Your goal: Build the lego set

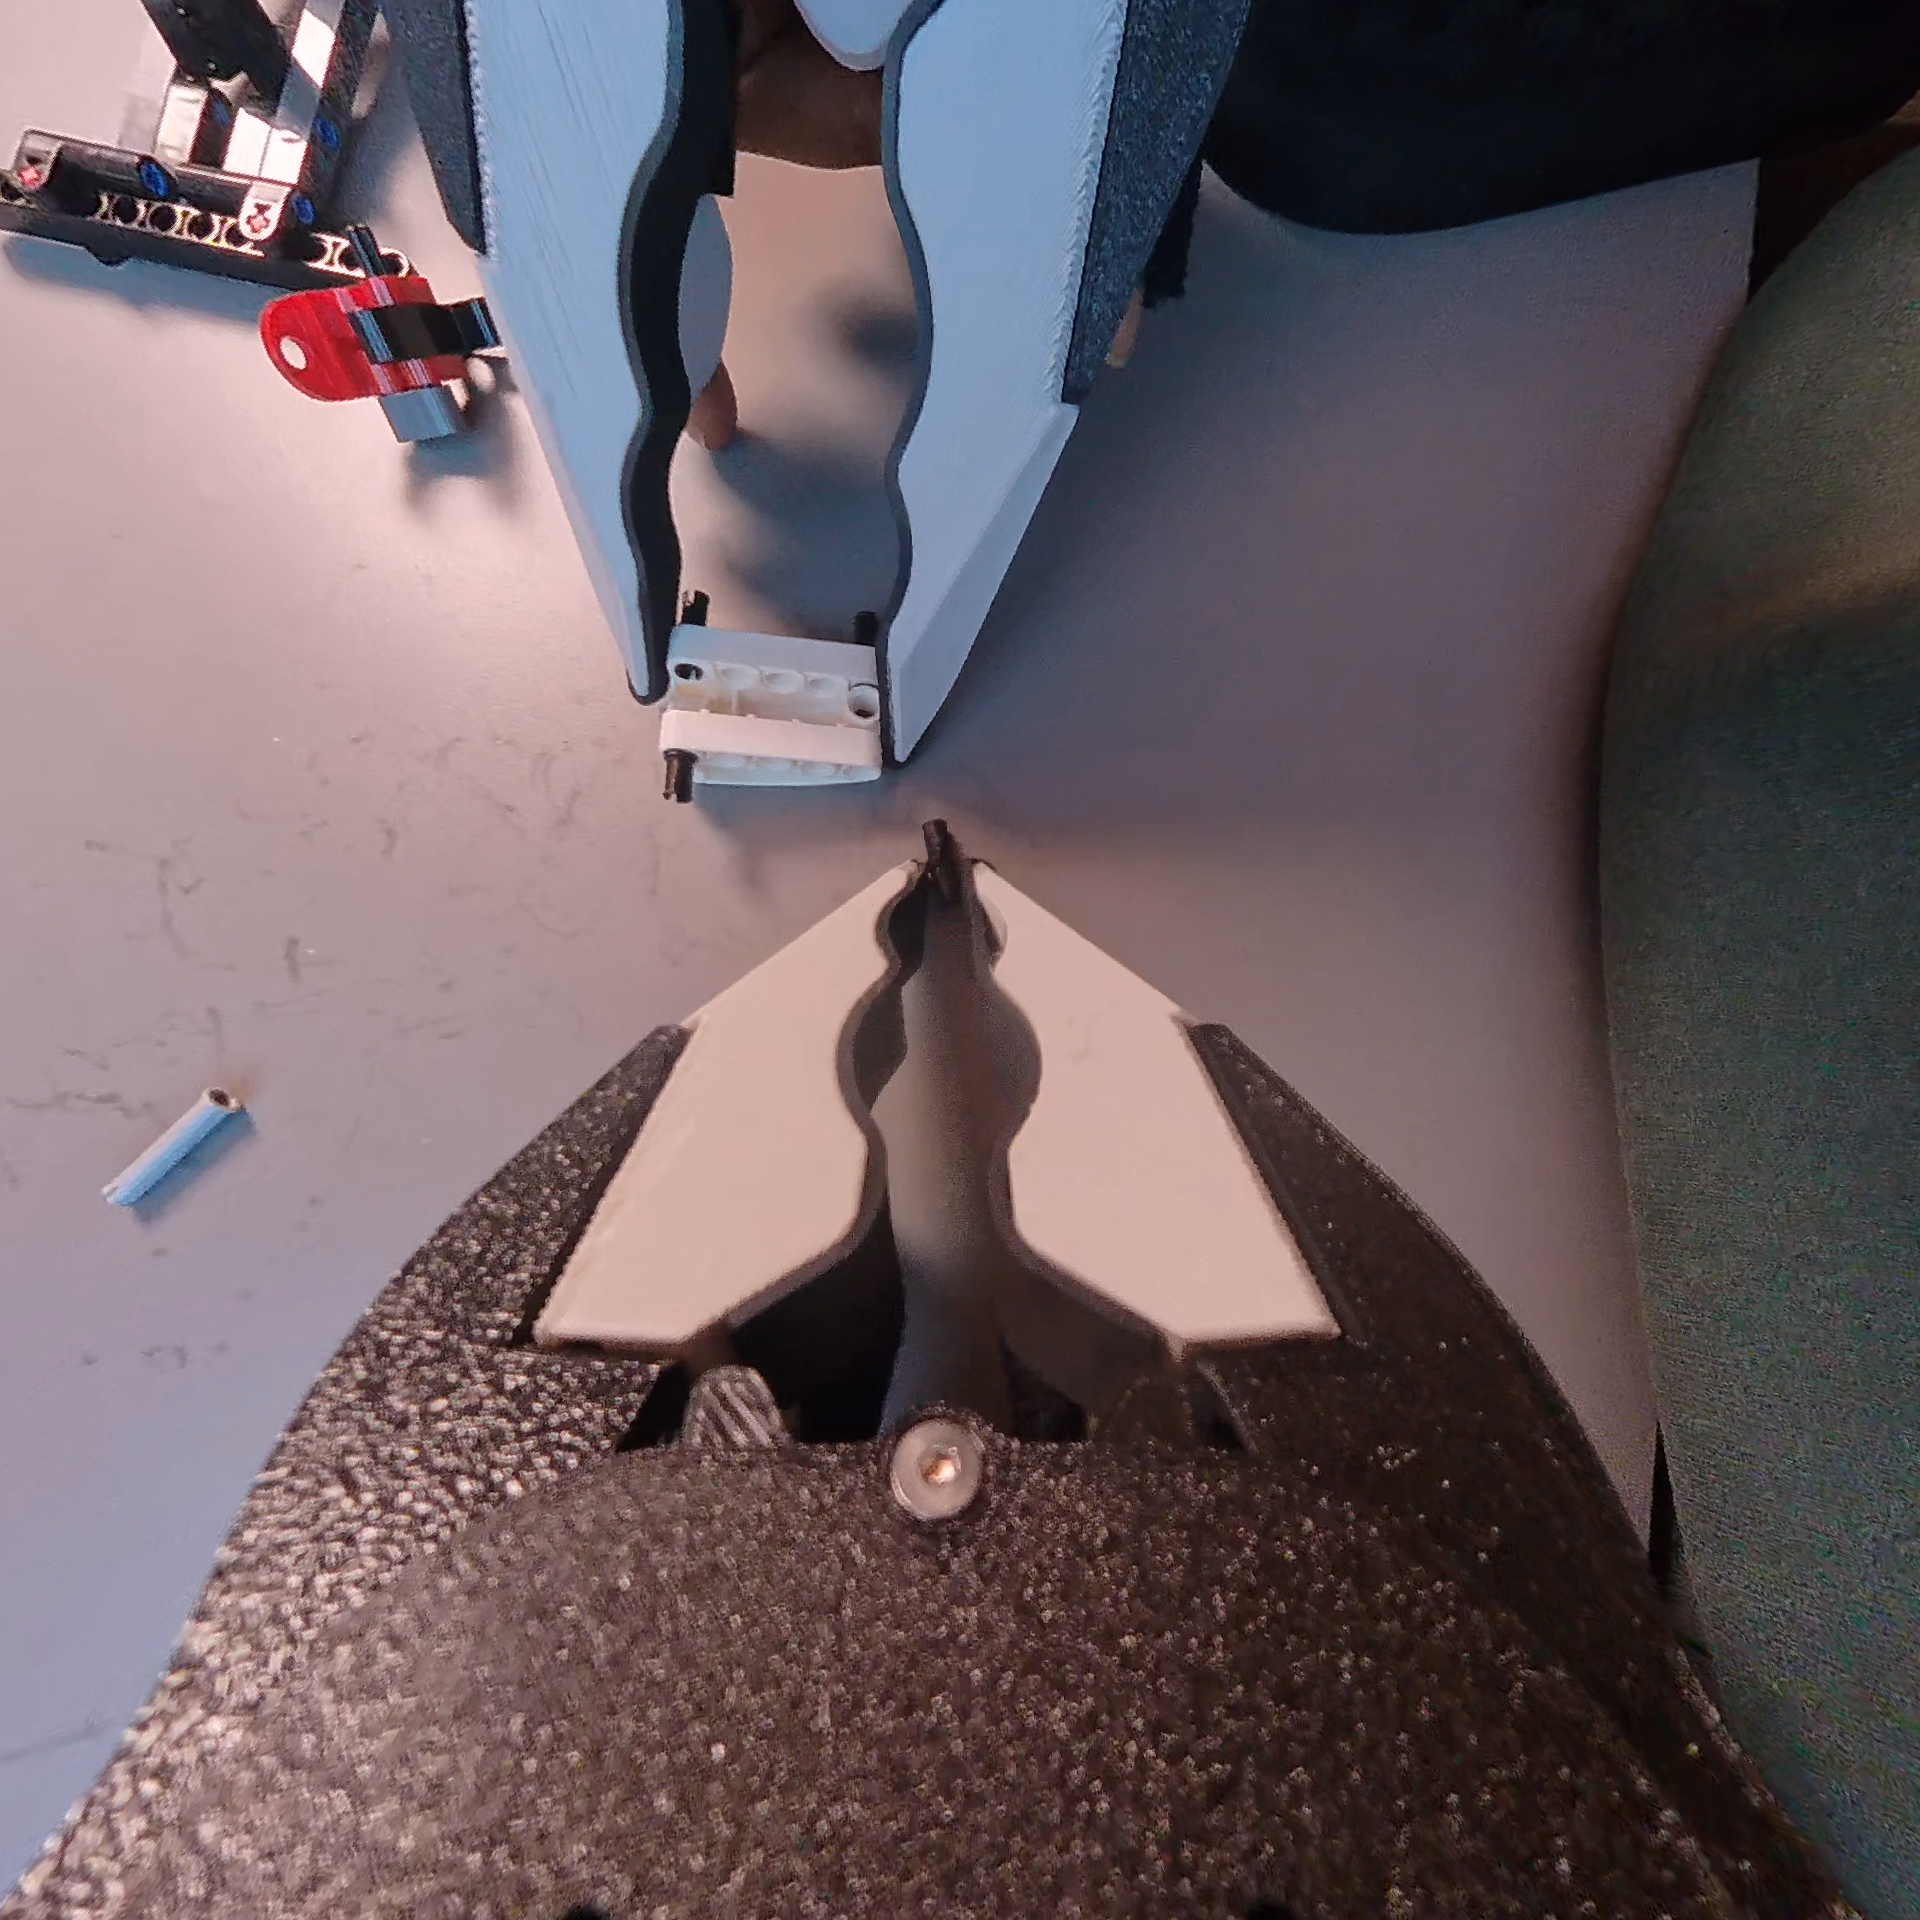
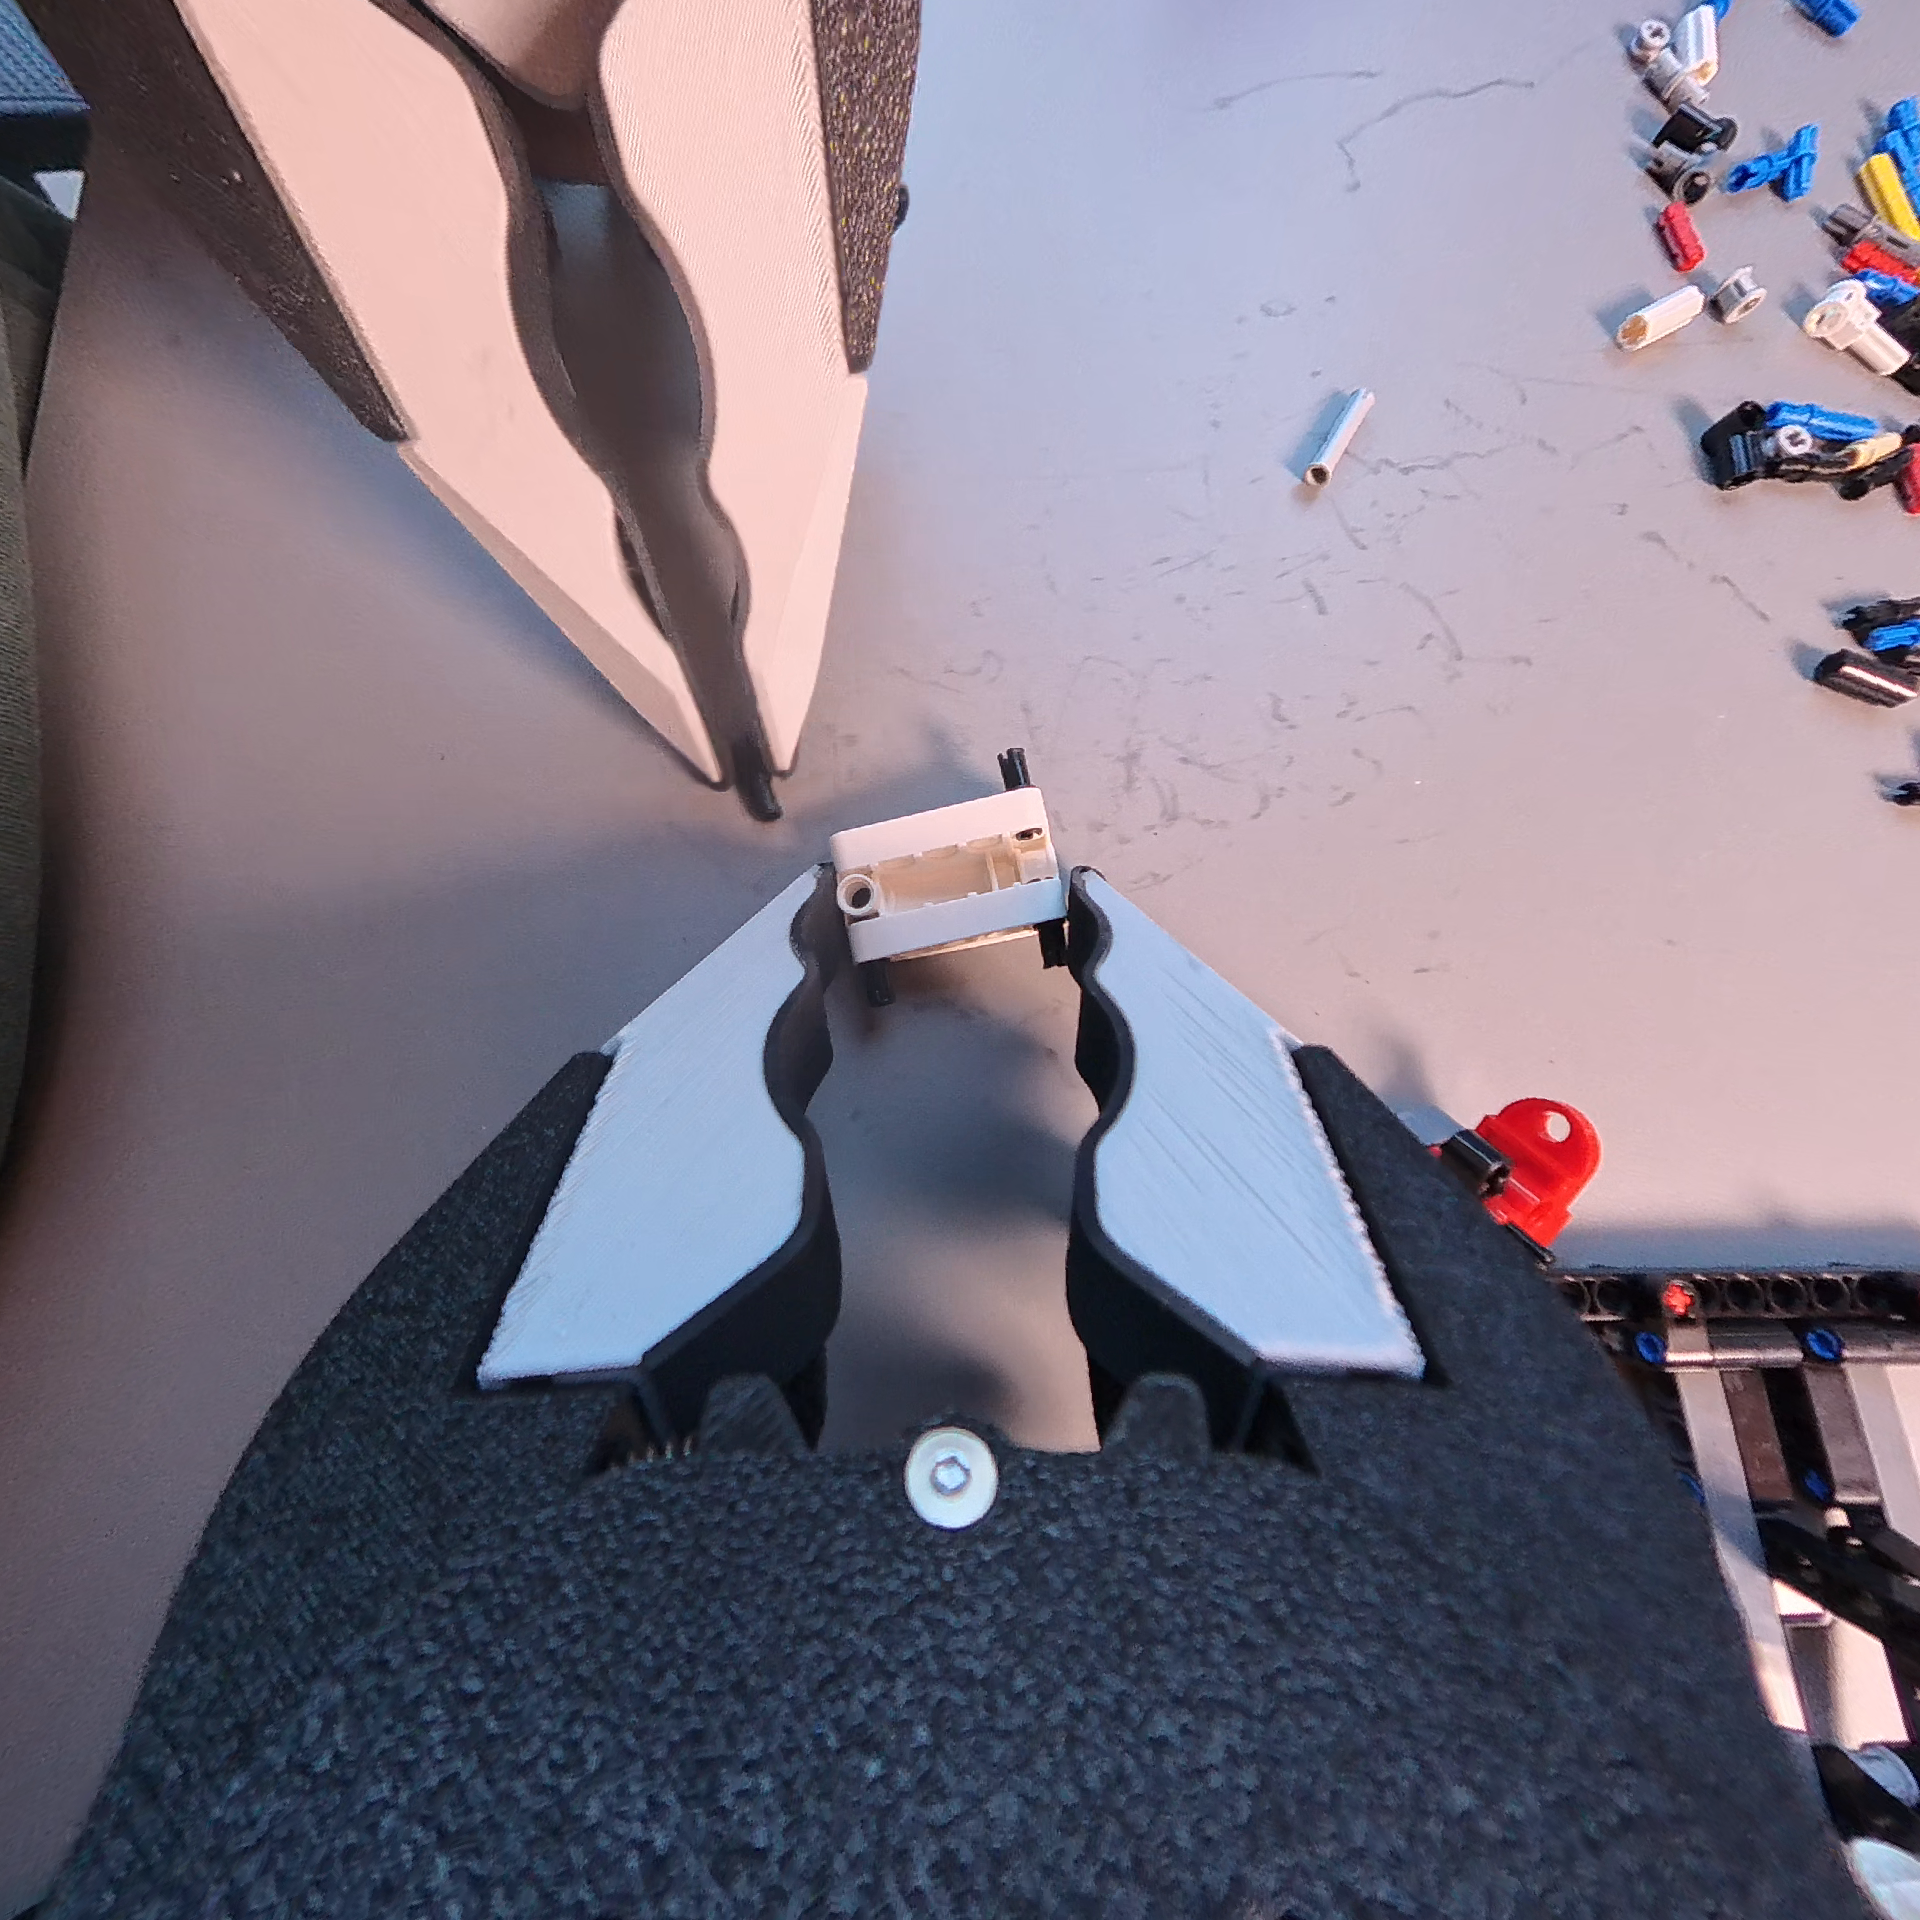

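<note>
Gripping status, left gripper: fingers pressed together on a small black pin, which protrudes from the tips.
Gripping status, right gripper: fingers spread apart and clamped on the two ends of a white frame piece, one finger on each end.
White frame piece: held at the fingertips just above the grey table; black pins stick out of its corners; its open side with a row of holes faces the right wrist camera.
Relative position: black pin tip is near one end of the white frame piece, not touching it; the two grippers point toward each other.
Grey tube: lies alone on the table, apart from both grippers.
Red part: sits beside the right gripper body, next to the black and white assembly.
Loose parts pile: blue, black, white, yellow and red pieces scattered at the far table edge in the right wrist view.
</note>
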